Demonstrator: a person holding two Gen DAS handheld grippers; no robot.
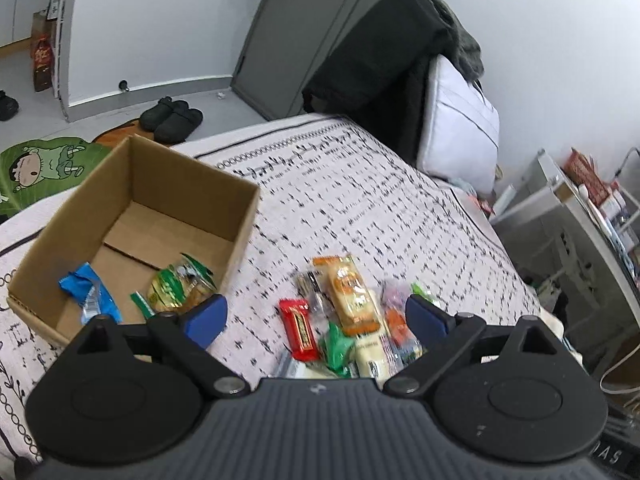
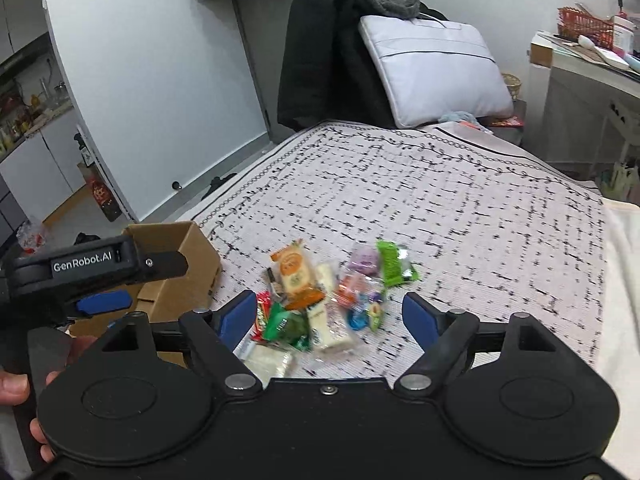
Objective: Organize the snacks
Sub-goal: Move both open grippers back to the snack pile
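My left gripper (image 1: 314,316) has its blue pads spread wide and holds nothing; it hovers above the near edge of the snack pile (image 1: 348,312) on the patterned bedspread (image 1: 400,208). My right gripper (image 2: 330,316) is likewise spread and empty, poised over the same pile from the other side. Between the left fingers lie the red bar (image 1: 299,330) and the orange-and-white packet (image 1: 348,294); the packet's long axis runs roughly away from me, nearly in line with the fingers, so I judge a pinch across its short width to be the cleaner grasp. The cardboard box (image 1: 240,216) sits to the left of the pile, just beside it, open at the top, with a blue wrapper (image 1: 90,294) and a green-and-gold packet (image 1: 176,286) already on its floor. The left gripper is the nearer one to the box, so I judge it better placed for the transfer; most of the pile is not yet boxed
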